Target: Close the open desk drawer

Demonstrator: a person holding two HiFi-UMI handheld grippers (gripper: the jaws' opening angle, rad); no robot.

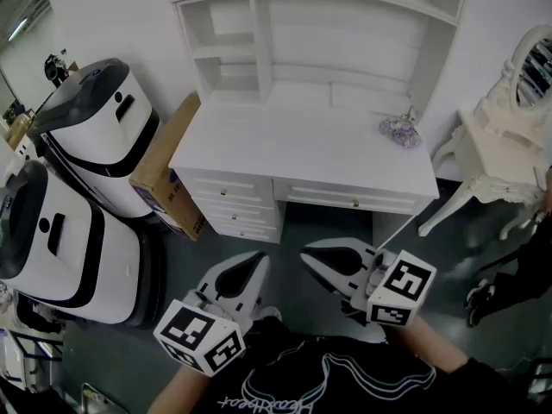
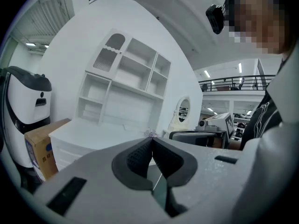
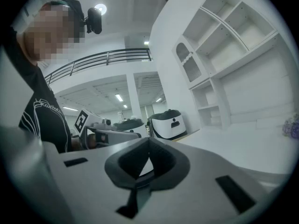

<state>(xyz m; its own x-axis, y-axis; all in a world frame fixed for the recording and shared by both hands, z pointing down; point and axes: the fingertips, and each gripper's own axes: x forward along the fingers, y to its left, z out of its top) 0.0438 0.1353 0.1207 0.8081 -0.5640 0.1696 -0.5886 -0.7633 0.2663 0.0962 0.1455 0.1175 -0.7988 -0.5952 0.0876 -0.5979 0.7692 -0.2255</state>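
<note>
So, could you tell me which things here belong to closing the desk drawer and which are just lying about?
Job: desk, its drawers, left gripper, right gripper, both shut and empty.
Lying about: cardboard box, white machines, purplish bundle, ornate table.

I have open floor (image 1: 328, 229) between my left gripper (image 1: 256, 264), right gripper (image 1: 312, 255) and the desk front (image 1: 259, 192): a straight lane in. Left is tight: cardboard box (image 1: 168, 166) right at the desk's side, white machines (image 1: 90, 136) beyond. Right: carved white table's leg (image 1: 450, 203) slants in near the desk corner. Desktop is mostly bare, with a small bundle (image 1: 400, 129) at far right.
</note>
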